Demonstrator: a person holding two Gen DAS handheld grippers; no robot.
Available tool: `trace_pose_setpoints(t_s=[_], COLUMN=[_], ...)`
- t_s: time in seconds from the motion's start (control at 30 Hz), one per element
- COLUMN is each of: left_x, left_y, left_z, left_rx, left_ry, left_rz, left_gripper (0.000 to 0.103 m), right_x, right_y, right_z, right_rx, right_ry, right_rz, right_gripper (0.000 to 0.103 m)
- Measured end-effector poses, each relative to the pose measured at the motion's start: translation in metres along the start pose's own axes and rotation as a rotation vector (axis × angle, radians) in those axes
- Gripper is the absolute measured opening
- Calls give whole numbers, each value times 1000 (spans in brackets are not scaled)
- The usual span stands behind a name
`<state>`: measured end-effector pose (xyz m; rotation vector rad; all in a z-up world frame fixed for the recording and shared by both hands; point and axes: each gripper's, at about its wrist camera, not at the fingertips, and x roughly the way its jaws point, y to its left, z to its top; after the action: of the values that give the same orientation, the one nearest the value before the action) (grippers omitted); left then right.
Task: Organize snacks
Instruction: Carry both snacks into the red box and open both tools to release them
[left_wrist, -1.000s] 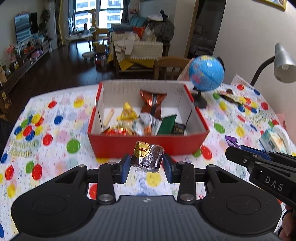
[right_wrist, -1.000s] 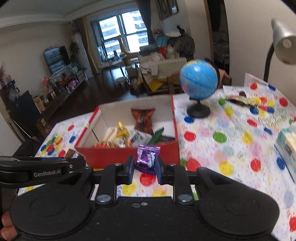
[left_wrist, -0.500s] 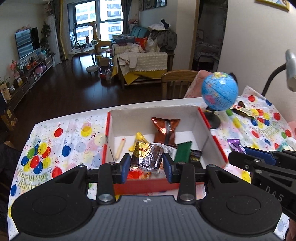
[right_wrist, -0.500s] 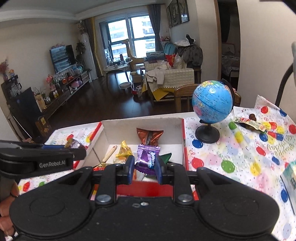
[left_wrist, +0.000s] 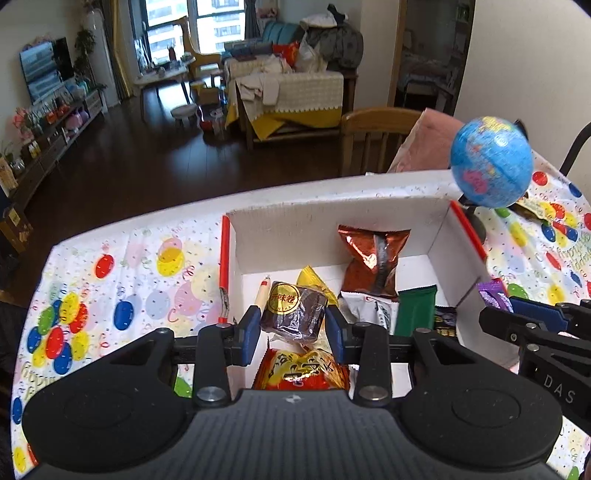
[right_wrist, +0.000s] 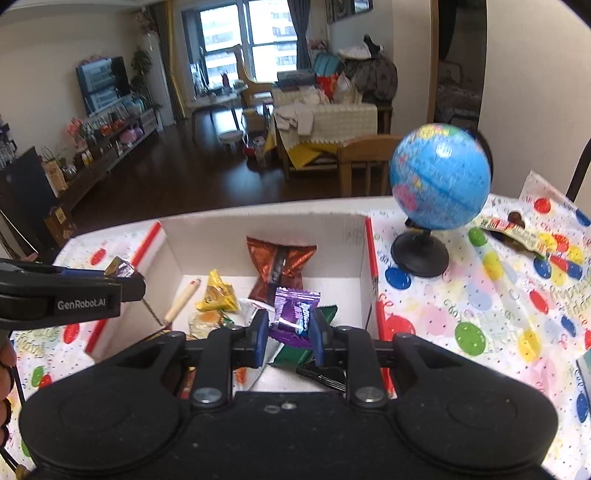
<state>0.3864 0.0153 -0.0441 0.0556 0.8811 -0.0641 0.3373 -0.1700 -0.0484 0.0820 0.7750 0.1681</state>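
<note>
A red box with white inside walls (left_wrist: 332, 218) (right_wrist: 258, 229) sits on the balloon-print tablecloth and holds several snack packets. My left gripper (left_wrist: 293, 326) is shut on a brown wrapped cake with a gold label (left_wrist: 293, 310), held over the box's near left part. My right gripper (right_wrist: 287, 334) is shut on a purple candy packet (right_wrist: 293, 314), held over the box's near right part. Each gripper shows at the edge of the other's view, the right one (left_wrist: 524, 325) and the left one (right_wrist: 74, 291).
A blue globe on a black stand (right_wrist: 439, 181) (left_wrist: 493, 162) stands just right of the box. A snack wrapper (right_wrist: 513, 229) lies behind it on the cloth. A wooden chair (left_wrist: 373, 136) stands at the table's far edge. A lamp stem (right_wrist: 580, 170) rises at far right.
Both grippers have risen and moved forward with their snacks, from in front of the box's red front wall to above its inside.
</note>
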Motion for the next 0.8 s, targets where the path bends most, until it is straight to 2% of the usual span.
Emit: trace_pose_setpoints(t_s=[0.4,0.8], left_x=[63,88], left_y=[-2,-9], left_z=[1,-4], left_rx=[15,49], left_ry=[100,148], left_rz=[-35,-28], left_gripper=[37,37], right_x=[57,82], right_y=[-4,-5], right_z=[-4,-9], right_rx=[5,-2], right_ry=[103,157], right_rz=[-33,-52], right_gripper=[23,25])
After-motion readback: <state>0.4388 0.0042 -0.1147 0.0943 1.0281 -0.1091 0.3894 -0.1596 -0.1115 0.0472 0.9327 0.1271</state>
